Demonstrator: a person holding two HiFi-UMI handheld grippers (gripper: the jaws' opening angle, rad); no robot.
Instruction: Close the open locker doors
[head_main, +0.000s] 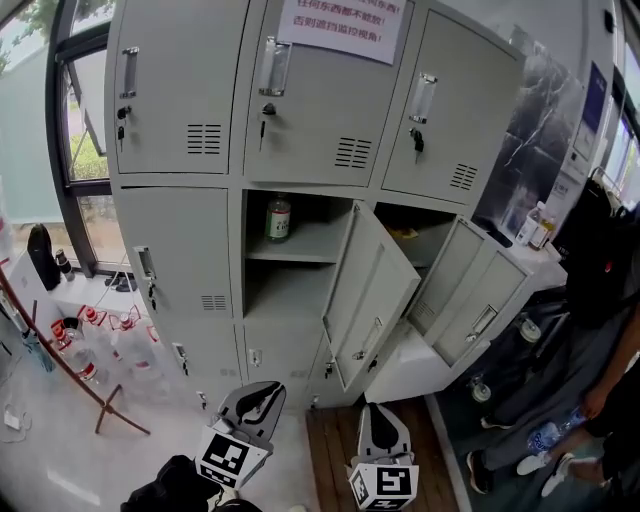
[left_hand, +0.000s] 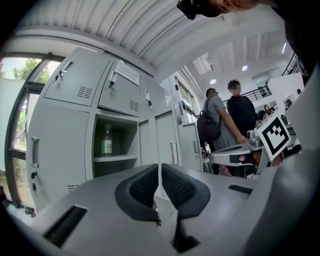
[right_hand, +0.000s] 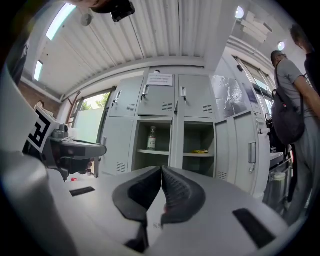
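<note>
**Two locker doors standing open, both tools low in front of the bank**

The grey locker bank (head_main: 175, 250) is filling the head view. Its three top doors are sitting flush, with keys hanging in their locks. A printed notice (head_main: 340, 25) is lying across the top middle door.

In the middle row, the left door is lying flush. The middle door (head_main: 372, 290) is swinging well out toward the viewer, hinged at the right edge of its compartment. Beside it, the right door (head_main: 470, 295) is also hanging wide open toward the right.

A green-labelled bottle (head_main: 278, 218) is standing upright on the shelf of the middle compartment. A yellow item (right_hand: 201, 151), too small to identify, is lying on the shelf of the right compartment.

The left tool (head_main: 262, 392) and the right tool (head_main: 375, 408) are pointing level at the lockers from the bottom of the head view. Both are well apart from the doors and touching nothing.

In the left gripper view, the left tool's pads are standing a thin slit apart, with nothing between them. In the right gripper view, the right tool's pads are meeting at the tips and gripping nothing.

Clear bottles (head_main: 100, 340) are clustering on the floor at the left, under the window. A person (head_main: 600, 300) in dark clothing is standing at the right edge.
</note>
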